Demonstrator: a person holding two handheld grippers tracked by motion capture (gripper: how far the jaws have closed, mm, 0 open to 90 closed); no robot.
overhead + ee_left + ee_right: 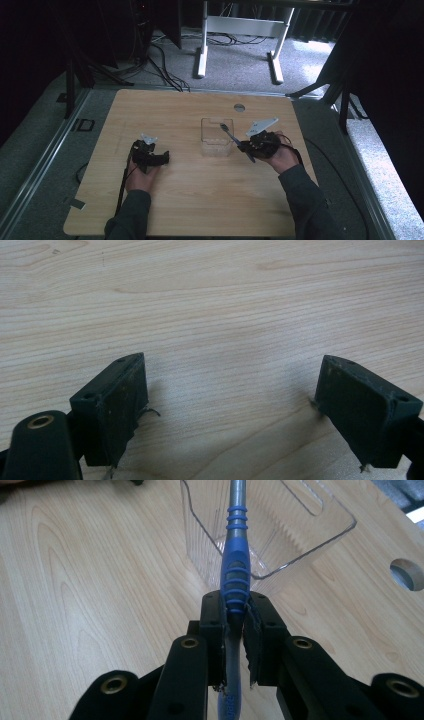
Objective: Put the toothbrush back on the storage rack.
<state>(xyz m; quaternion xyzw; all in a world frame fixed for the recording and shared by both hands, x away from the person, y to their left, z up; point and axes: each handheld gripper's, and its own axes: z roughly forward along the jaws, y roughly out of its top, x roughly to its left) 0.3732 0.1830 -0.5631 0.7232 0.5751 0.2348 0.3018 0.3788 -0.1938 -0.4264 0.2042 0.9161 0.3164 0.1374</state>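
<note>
High view: right gripper (248, 146) beside clear bin (217, 136), utensil (229, 133) slanting over it. Left gripper view: left gripper (230, 400) spread above bare table (210, 305). Right gripper view: jaws pinch blue handle (235, 575), bin just ahead

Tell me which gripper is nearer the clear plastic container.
Right. The right gripper sits just beside the clear container, holding a blue-handled utensil over it; the left gripper rests farther off, jaws open over bare table.
</note>
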